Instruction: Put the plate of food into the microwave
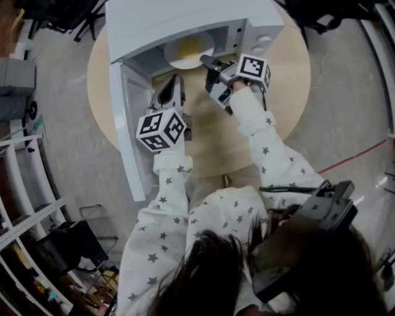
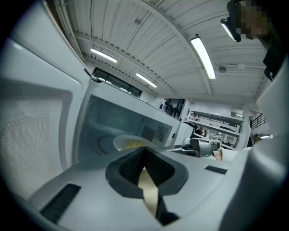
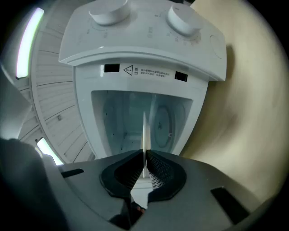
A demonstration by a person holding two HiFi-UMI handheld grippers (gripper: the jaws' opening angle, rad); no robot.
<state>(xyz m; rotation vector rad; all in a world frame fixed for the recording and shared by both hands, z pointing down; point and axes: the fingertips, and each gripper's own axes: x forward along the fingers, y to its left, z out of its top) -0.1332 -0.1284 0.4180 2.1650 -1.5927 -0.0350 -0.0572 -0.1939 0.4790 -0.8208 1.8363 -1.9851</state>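
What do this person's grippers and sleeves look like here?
The left gripper and right gripper have pale grey bodies with dark ribbed pads. Each carries a white cube with black square markers: left cube, right cube. The sleeves are white, dotted with small dark stars.

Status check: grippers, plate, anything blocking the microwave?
Right gripper shut on plate rim. Left gripper shut, empty, beside open door. Plate at microwave mouth, partly in. Nothing seen blocking cavity.
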